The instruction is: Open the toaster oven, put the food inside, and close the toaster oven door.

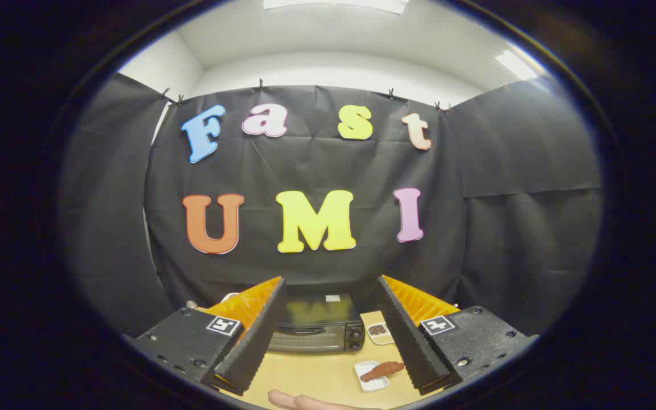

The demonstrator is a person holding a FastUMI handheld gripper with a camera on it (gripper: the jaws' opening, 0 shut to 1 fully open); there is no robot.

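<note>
**Oven shut, food on its tray**

The black toaster oven (318, 324) stands upright on the wooden table, door closed, beyond the wide-open fingers and seen between them. The reddish-brown food (382, 370) lies on a small white tray (372, 382), near the oven's front right corner.

Gripper (331, 296): fingers spread wide, holding nothing, raised above a light wooden table (316, 376). Black toaster oven (316, 324): between and beyond the fingers, door closed, knobs on its right side. Small white rectangular tray (372, 377) bearing a reddish-brown piece of food (382, 370): nearer, just inside the right finger. A second small dish (379, 332): beside the oven's right side. A person's hand (305, 401): at the table's near edge.
</note>
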